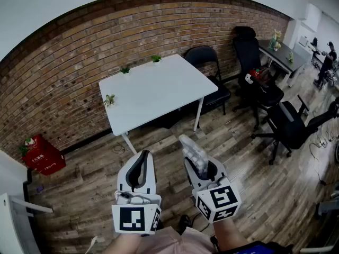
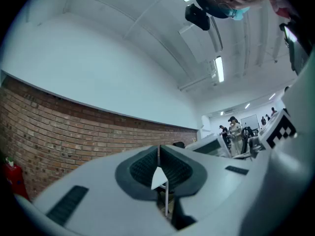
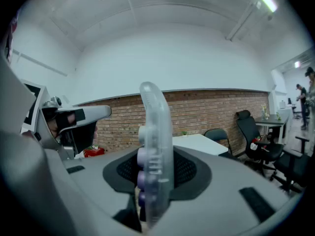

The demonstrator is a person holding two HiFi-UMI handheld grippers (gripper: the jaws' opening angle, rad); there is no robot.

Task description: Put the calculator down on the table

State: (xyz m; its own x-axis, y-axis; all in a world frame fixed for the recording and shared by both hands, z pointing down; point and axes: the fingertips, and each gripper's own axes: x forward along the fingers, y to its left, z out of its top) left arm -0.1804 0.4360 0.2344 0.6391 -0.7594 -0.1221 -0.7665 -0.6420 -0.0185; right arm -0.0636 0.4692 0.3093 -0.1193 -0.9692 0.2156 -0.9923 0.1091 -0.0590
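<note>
A pale translucent calculator [image 1: 194, 153] with purple keys stands on edge between the jaws of my right gripper [image 1: 198, 165], which is shut on it; the same calculator [image 3: 155, 151] rises from the jaws in the right gripper view. My left gripper [image 1: 141, 168] is shut with nothing in it; its jaws [image 2: 160, 173] meet along a thin line. Both grippers hang above the wooden floor, short of the white table [image 1: 153, 91], whose top stands ahead by the brick wall.
Three small potted plants [image 1: 109, 99] stand along the table's far and left edges. A black folding chair [image 1: 207, 62] stands behind the table's right side, and office chairs [image 1: 288, 126] stand farther right. A red crate [image 1: 41, 155] lies at the left wall. People stand by desks far right.
</note>
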